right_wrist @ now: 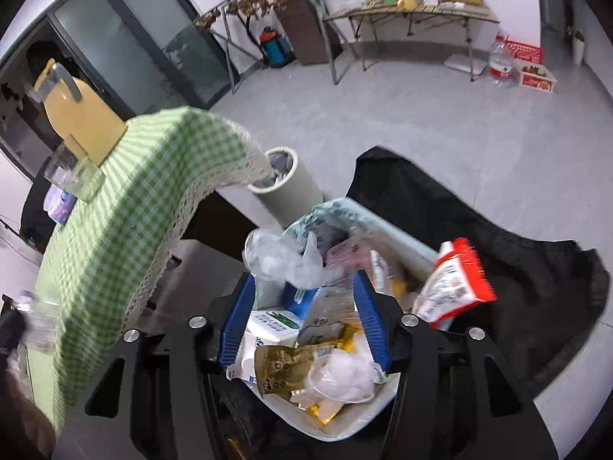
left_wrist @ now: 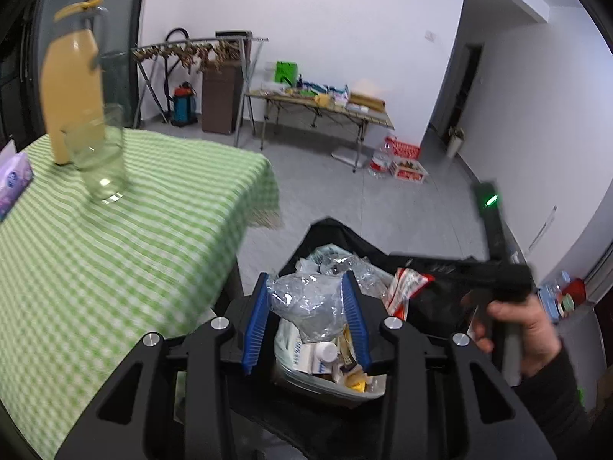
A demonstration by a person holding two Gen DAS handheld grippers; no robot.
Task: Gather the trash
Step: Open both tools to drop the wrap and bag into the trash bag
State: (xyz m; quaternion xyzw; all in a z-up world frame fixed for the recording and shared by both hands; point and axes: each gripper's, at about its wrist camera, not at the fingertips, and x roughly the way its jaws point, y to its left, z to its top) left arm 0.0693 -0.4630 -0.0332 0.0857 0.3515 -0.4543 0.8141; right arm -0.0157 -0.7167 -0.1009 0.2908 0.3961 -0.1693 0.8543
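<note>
My left gripper (left_wrist: 307, 289) is shut on a crumpled clear plastic bottle (left_wrist: 306, 303) and holds it above the bin (left_wrist: 325, 383). The white bin (right_wrist: 402, 241) is full of wrappers, cartons and plastic bags. My right gripper (right_wrist: 304, 287) is open above the bin, nothing held between its blue fingers (right_wrist: 369, 318). A red and white snack packet (right_wrist: 456, 287) is at the bin's right edge; it also shows in the left wrist view (left_wrist: 406, 287). The right gripper body and the hand holding it (left_wrist: 513, 306) show in the left wrist view.
A table with a green checked cloth (left_wrist: 115, 249) stands left of the bin, with a glass jar (left_wrist: 100, 153), a yellow jug (left_wrist: 72, 88) and a tissue pack (left_wrist: 13, 180). A black bag (right_wrist: 498, 237) lies on the floor behind the bin. A grey cylinder bin (right_wrist: 283, 180) stands by the table.
</note>
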